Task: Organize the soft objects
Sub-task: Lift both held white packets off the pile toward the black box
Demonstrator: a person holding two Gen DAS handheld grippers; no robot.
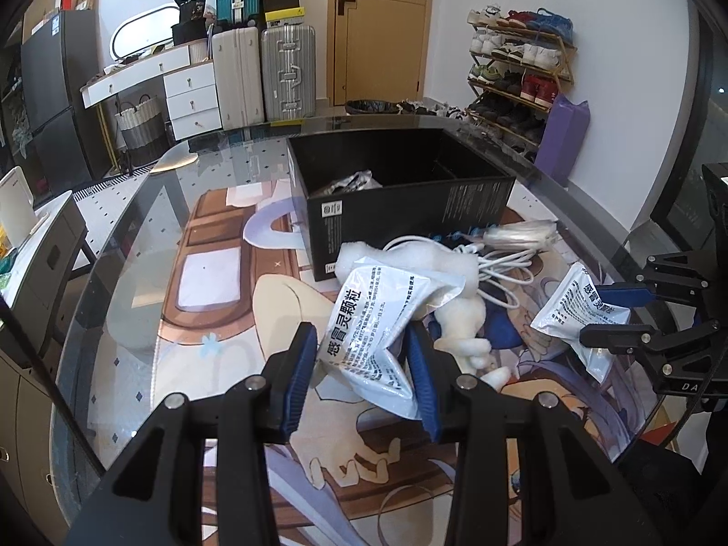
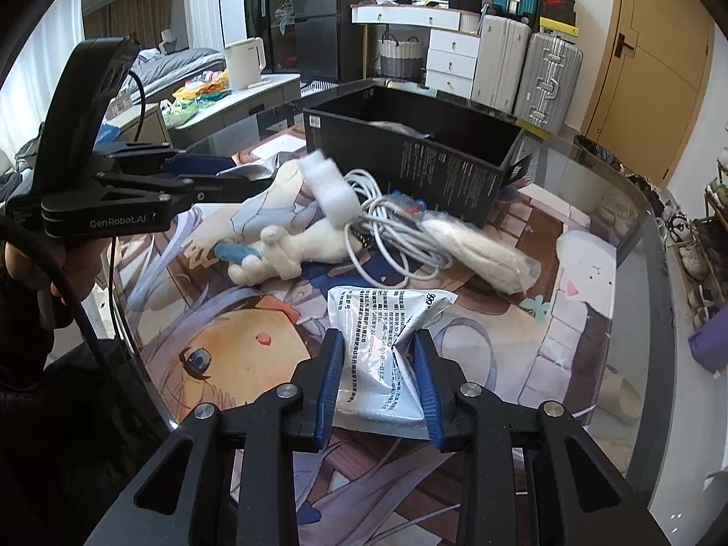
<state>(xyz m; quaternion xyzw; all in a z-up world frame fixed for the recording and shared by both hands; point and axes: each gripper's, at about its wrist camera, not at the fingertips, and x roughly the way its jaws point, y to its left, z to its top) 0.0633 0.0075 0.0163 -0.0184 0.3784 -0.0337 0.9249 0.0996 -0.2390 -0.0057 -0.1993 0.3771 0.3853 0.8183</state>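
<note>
My left gripper is shut on a white medicine sachet printed with black characters, held just above the table mat. My right gripper is shut on a second white sachet; in the left wrist view this sachet hangs in the right gripper at the right edge. A black open box stands behind, with a crumpled silvery packet inside. Between the box and the grippers lie a white plush toy, a coiled white cable and a clear-wrapped white bundle.
The round glass table carries a printed cartoon mat. Its rim curves close on the right. A person's hand holds the left gripper's handle. Suitcases, a dresser and a shoe rack stand beyond the table.
</note>
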